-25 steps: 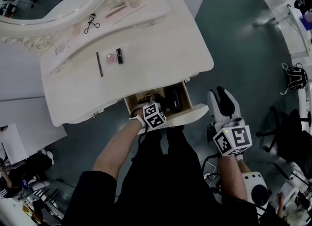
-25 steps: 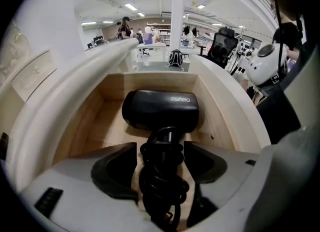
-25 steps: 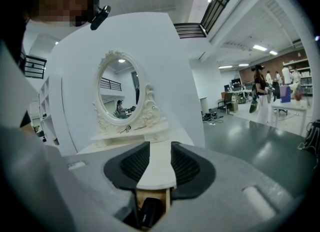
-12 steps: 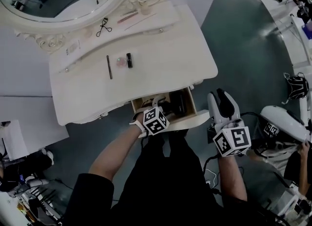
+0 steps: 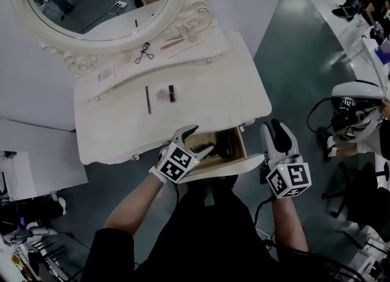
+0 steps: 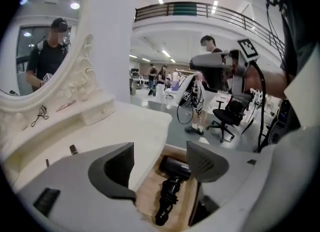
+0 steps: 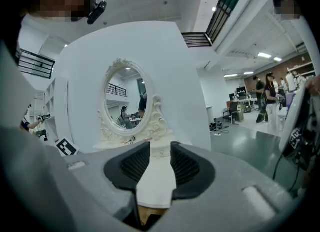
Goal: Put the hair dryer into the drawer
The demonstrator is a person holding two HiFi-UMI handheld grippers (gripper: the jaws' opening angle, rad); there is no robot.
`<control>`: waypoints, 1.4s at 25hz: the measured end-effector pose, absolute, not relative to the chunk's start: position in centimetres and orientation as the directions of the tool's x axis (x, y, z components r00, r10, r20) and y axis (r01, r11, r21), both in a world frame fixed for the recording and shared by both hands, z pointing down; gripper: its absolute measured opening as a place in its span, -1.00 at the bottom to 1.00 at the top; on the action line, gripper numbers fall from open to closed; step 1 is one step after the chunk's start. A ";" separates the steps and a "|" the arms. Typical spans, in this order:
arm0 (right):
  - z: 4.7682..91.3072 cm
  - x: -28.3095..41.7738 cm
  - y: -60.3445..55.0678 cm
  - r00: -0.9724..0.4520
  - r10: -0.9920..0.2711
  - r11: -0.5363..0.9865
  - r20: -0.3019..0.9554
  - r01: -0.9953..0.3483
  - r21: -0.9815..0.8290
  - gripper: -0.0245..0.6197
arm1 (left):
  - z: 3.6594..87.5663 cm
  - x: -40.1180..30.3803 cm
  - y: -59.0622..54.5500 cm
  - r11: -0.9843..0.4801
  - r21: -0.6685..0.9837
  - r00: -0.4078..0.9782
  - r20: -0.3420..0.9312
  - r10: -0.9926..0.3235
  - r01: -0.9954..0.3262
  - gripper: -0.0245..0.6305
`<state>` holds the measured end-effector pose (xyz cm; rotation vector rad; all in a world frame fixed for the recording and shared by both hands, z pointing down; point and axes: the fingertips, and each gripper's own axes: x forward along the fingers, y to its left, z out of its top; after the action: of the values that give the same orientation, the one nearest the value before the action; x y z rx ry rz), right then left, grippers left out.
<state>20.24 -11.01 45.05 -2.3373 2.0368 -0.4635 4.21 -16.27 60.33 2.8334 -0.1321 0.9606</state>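
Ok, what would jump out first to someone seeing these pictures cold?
Probably the open drawer at the front of the white dressing table, with a black hair dryer lying inside, cord bundled. The left gripper hovers just above it, jaws wide apart and empty. At the back, the ornate oval mirror dominates the head view.

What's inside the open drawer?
The black hair dryer lies on the wooden floor of the drawer, its cord bunched along the handle. The rear, under the tabletop, is hidden.
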 end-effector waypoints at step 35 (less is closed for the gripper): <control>24.5 18.5 -12.7 0.100 -0.983 -0.097 -0.152 -0.995 -0.024 -0.75 | 25.6 0.5 -25.3 -0.848 0.091 0.844 -0.080 -0.530 -0.523 -0.87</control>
<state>18.47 -12.72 24.50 -2.2377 2.0255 0.1463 0.53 -25.32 25.65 2.9538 -0.8437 -0.1576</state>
